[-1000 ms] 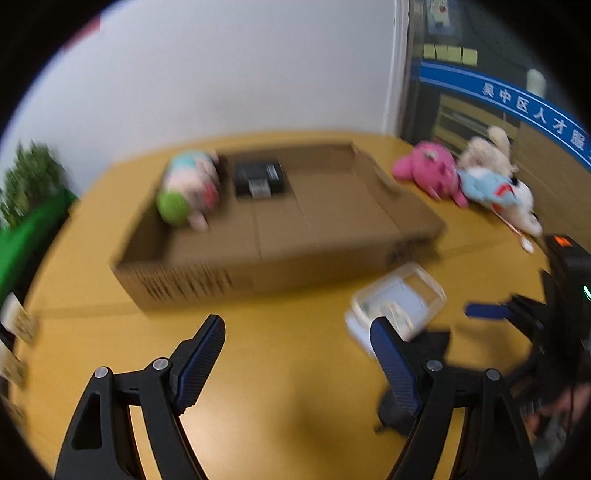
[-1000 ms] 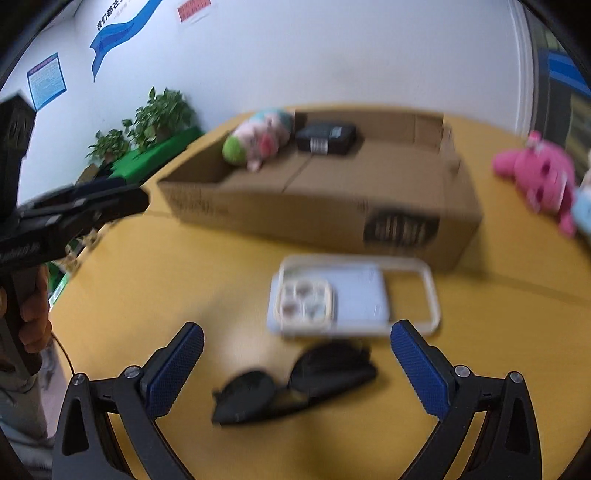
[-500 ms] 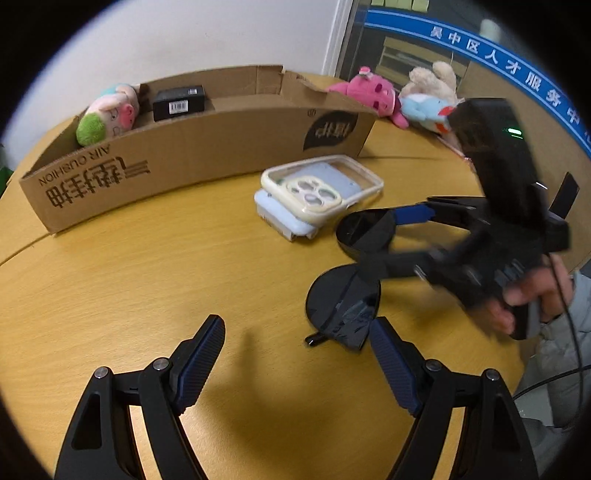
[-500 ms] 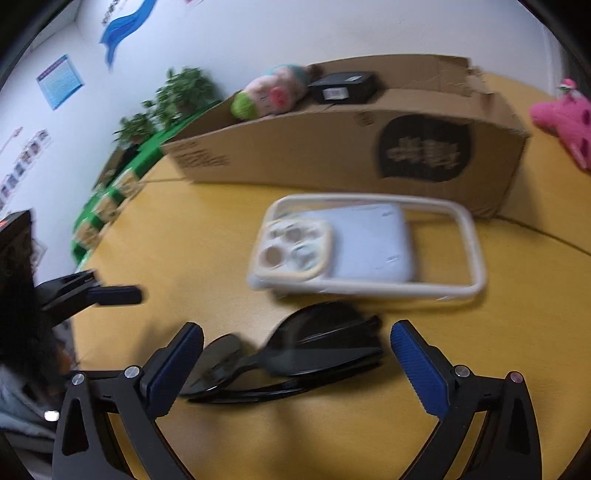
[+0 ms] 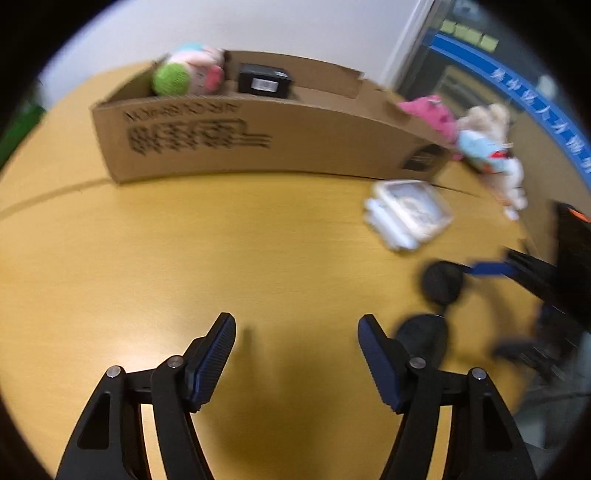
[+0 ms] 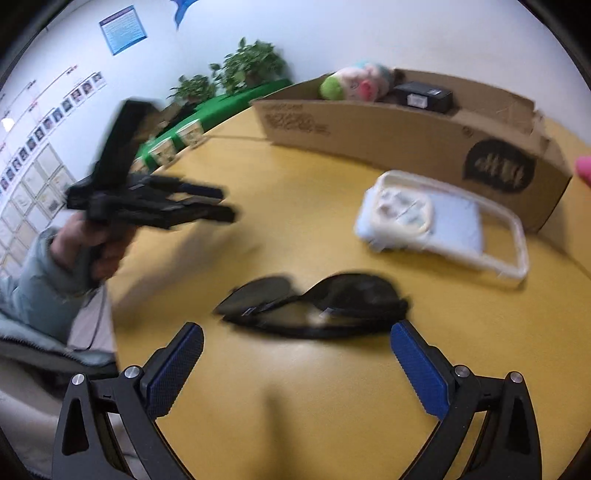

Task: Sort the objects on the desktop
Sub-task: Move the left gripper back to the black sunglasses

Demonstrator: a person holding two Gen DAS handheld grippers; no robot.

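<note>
Left gripper (image 5: 296, 334): pitched down toward the table, jaws part-way apart and closing, nothing between the blue pads (image 5: 212, 360). In the right wrist view it shows blurred at the left, fingers pointing right, gripped by a hand (image 6: 90, 242) in a pale sleeve (image 6: 37, 280).

Right gripper (image 6: 295, 354): pitched down, jaws wide, pads (image 6: 171, 369) bare and gripping nothing. In the left wrist view only one blue fingertip and dark frame show at the right edge, blurred.

Background, off-task
I see potted plants (image 6: 255, 70) on a green ledge (image 6: 236, 101), a blue wall poster (image 6: 122, 31), and a blue banner (image 5: 517, 92).
</note>
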